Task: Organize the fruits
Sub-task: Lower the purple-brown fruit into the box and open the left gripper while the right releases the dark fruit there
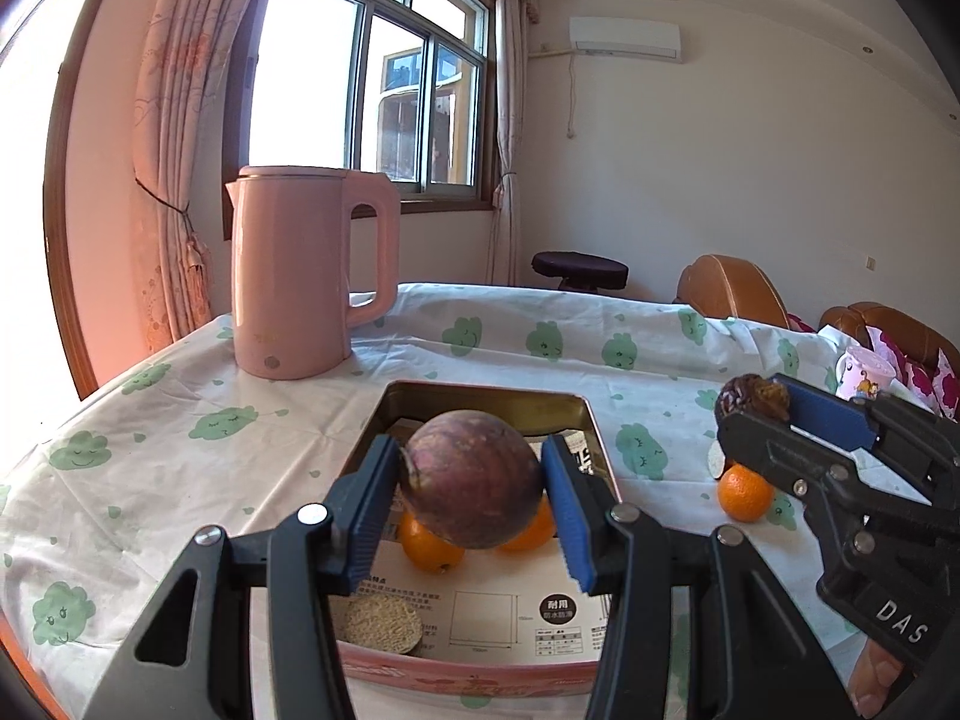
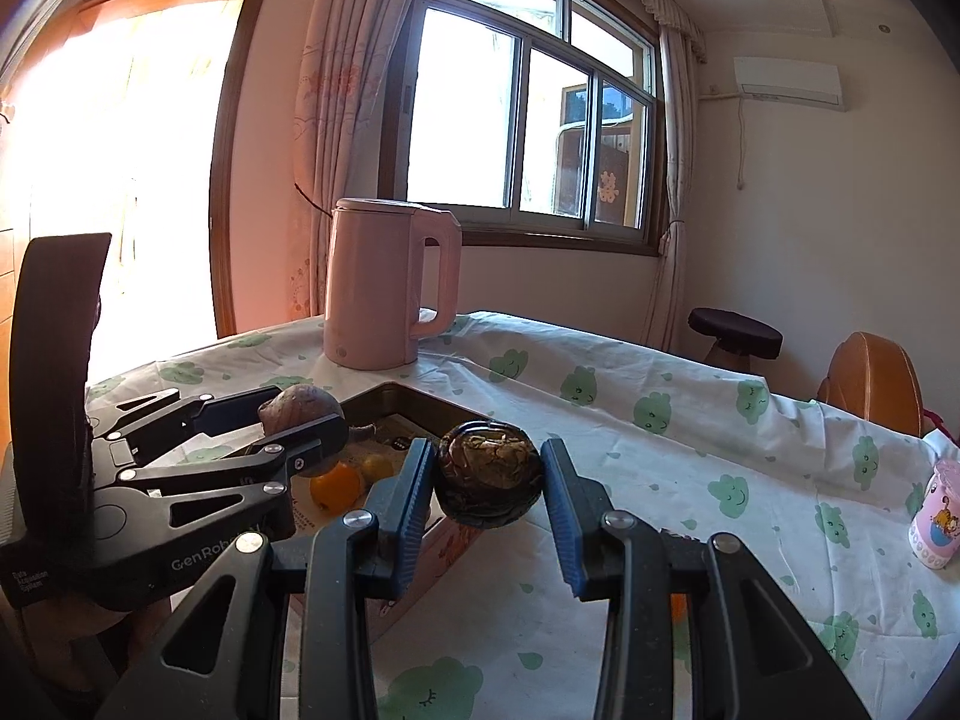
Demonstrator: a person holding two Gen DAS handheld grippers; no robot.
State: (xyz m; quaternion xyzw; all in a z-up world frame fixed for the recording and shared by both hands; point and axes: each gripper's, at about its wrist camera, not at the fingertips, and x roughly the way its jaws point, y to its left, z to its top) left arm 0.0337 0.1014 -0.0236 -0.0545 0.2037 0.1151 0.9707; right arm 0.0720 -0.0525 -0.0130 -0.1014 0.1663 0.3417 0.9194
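My left gripper is shut on a round purple fruit and holds it above a rectangular tin box. Two oranges and a rough tan slice lie in the box. My right gripper is shut on a dark wrinkled brown fruit, held above the table just right of the box. In the left wrist view the right gripper shows at the right with that fruit. Another orange lies on the cloth under it.
A pink kettle stands behind the box on the green-patterned tablecloth. A small pink cup stands at the right table edge. A dark stool and brown chairs stand beyond the table.
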